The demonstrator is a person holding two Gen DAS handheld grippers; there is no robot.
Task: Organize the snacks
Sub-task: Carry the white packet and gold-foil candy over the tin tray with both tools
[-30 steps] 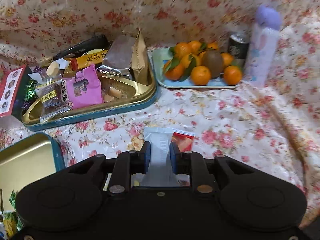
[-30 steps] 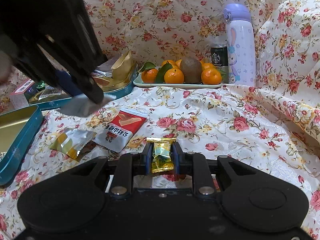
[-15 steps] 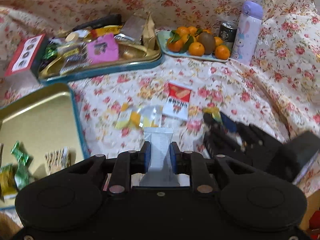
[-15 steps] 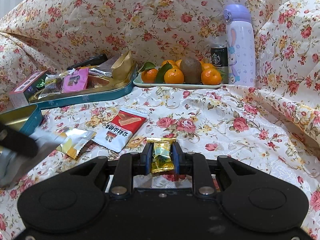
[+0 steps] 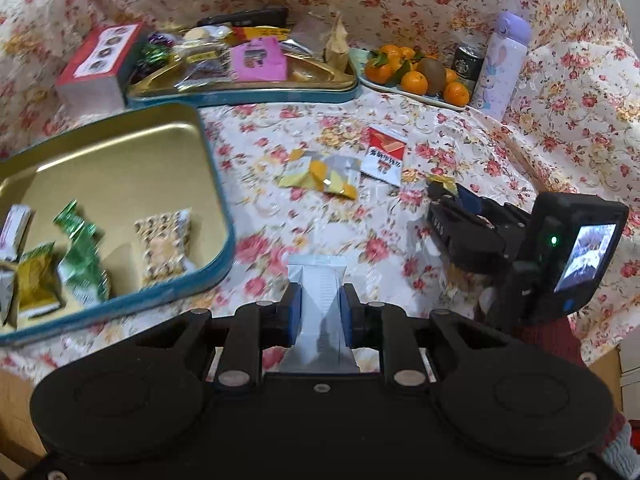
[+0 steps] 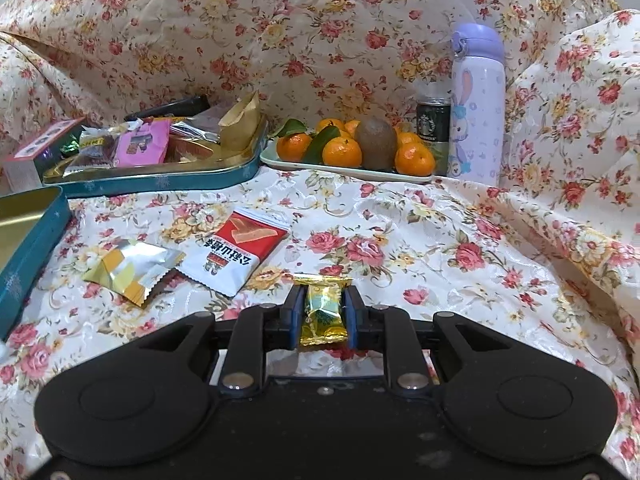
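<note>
My left gripper [image 5: 319, 300] is shut on a pale grey snack packet [image 5: 318, 280], held over the cloth just right of the near teal tin [image 5: 216, 176]. That tin holds several wrapped snacks, among them a green one [image 5: 78, 248] and a spotted one [image 5: 162, 246]. My right gripper [image 6: 322, 300] is shut on a gold-and-green candy [image 6: 322, 310] low over the cloth; it also shows at the right of the left wrist view [image 5: 452, 196]. A red-and-white packet [image 6: 236, 254] and a silver-yellow packet [image 6: 130, 266] lie loose on the cloth.
A far teal tin [image 6: 160, 180] is heaped with assorted snacks. Beside it stand a red-topped box [image 5: 98, 66], a plate [image 6: 348, 170] of tangerines and a kiwi, a dark can [image 6: 432, 124] and a lilac bottle [image 6: 476, 108]. Flowered cloth rises behind and at right.
The left gripper has carried its grey packet back from the far tin toward the near tin, which now fills the left of its view. The right gripper has stayed put with its candy.
</note>
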